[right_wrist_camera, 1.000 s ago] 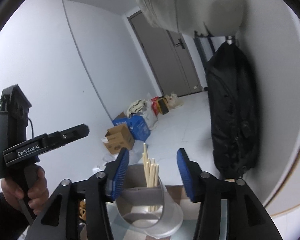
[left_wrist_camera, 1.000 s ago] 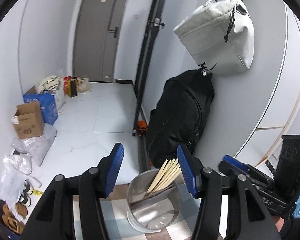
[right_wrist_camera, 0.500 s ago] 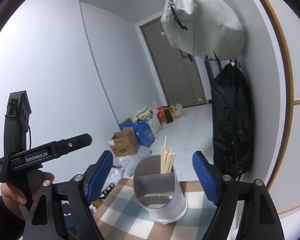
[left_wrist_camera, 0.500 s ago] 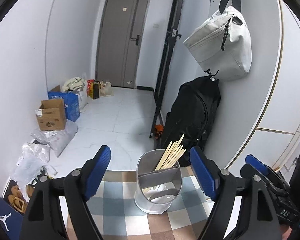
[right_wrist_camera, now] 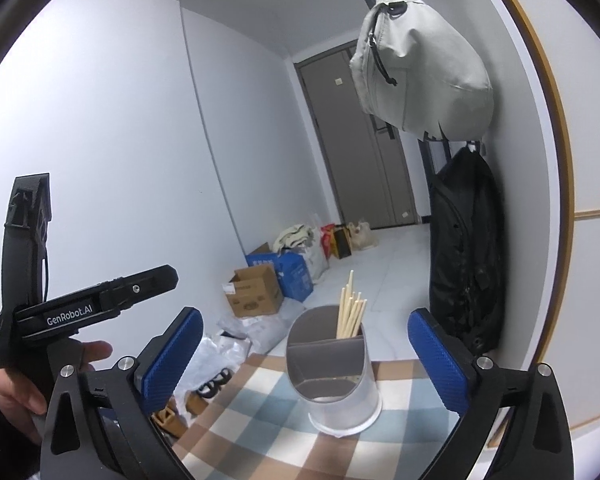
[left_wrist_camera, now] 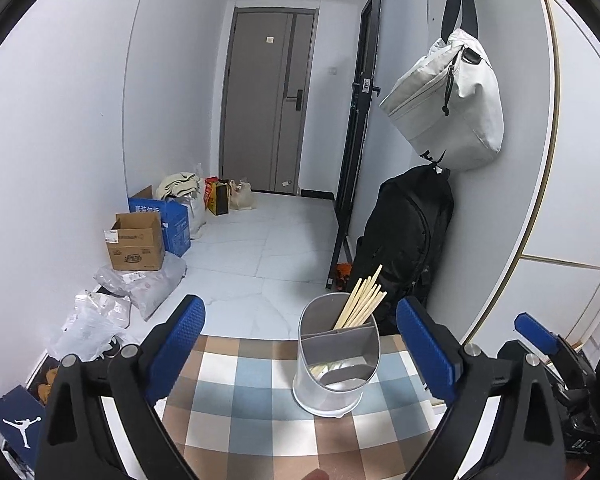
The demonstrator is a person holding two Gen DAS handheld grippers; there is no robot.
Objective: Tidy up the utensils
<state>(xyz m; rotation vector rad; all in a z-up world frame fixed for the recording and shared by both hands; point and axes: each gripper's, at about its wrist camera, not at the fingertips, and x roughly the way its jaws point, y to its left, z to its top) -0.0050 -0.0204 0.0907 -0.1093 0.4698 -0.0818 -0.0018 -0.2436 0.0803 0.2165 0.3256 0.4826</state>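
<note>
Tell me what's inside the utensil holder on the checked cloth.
The utensil holder has a divider. A bundle of wooden chopsticks stands in the far compartment, leaning right. The near compartment looks empty, though the frosted wall hides its bottom and the chopsticks' lower ends.

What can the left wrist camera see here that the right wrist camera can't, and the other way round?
Only the left wrist view shows the dark blue shoebox with a white jumping figure and the black metal stand. Only the right wrist view shows a bare hand on the other black handle. Both show the grey divided utensil holder with pale wooden chopsticks on the checked tablecloth, with each open gripper clear of it.
</note>
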